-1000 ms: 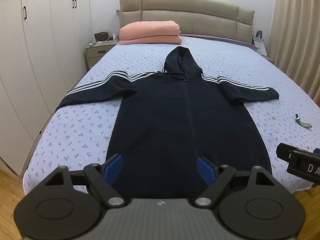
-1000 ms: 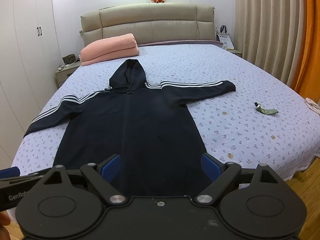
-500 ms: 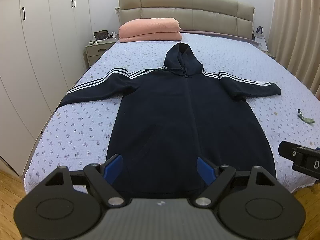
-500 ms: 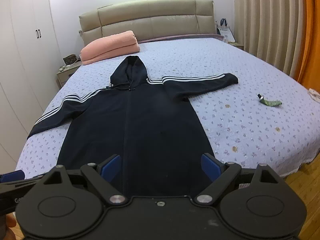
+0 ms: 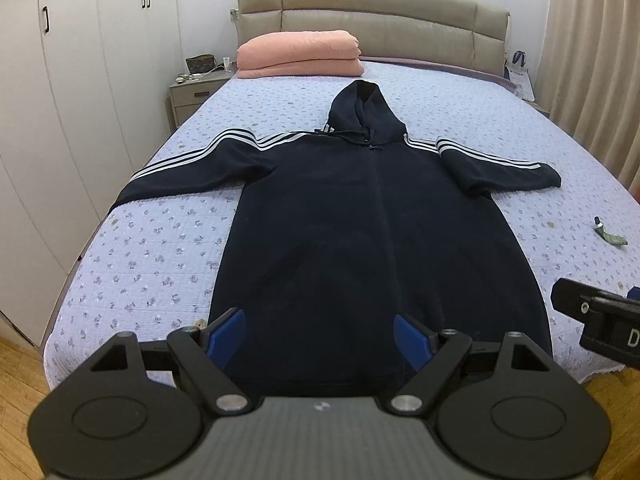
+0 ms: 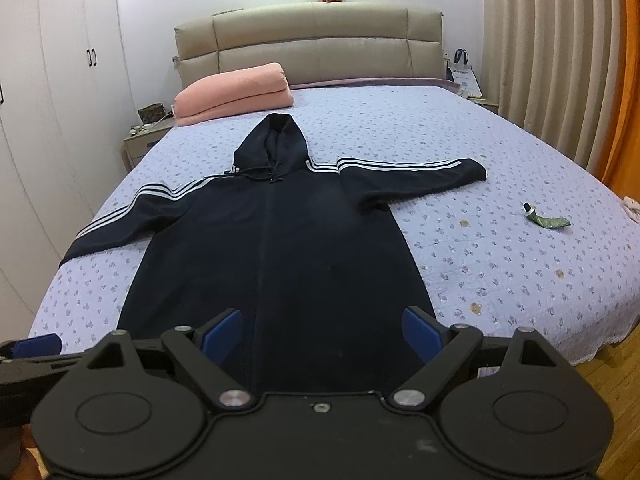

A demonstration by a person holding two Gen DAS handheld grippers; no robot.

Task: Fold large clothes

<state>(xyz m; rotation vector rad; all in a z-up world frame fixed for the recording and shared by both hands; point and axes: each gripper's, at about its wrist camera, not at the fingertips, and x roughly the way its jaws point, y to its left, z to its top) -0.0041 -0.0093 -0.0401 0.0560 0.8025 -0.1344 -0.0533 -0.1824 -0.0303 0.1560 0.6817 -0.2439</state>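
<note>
A long dark navy hooded coat (image 5: 360, 232) with white sleeve stripes lies flat on the bed, face up, sleeves spread, hood toward the headboard; it also shows in the right wrist view (image 6: 276, 248). My left gripper (image 5: 320, 334) is open and empty, held above the coat's hem at the foot of the bed. My right gripper (image 6: 320, 330) is open and empty, also above the hem. Part of the right gripper (image 5: 600, 320) shows at the right edge of the left wrist view.
The bed (image 5: 160, 248) has a lilac floral quilt. A folded pink blanket (image 5: 298, 54) lies by the headboard. A small green tube (image 6: 546, 218) lies on the quilt at right. A nightstand (image 5: 192, 92) and white wardrobes stand at left, curtains at right.
Both grippers have tilted down and drawn slightly back toward the foot of the bed, so the coat sits lower in view. The coat has not moved. Both stay open.
</note>
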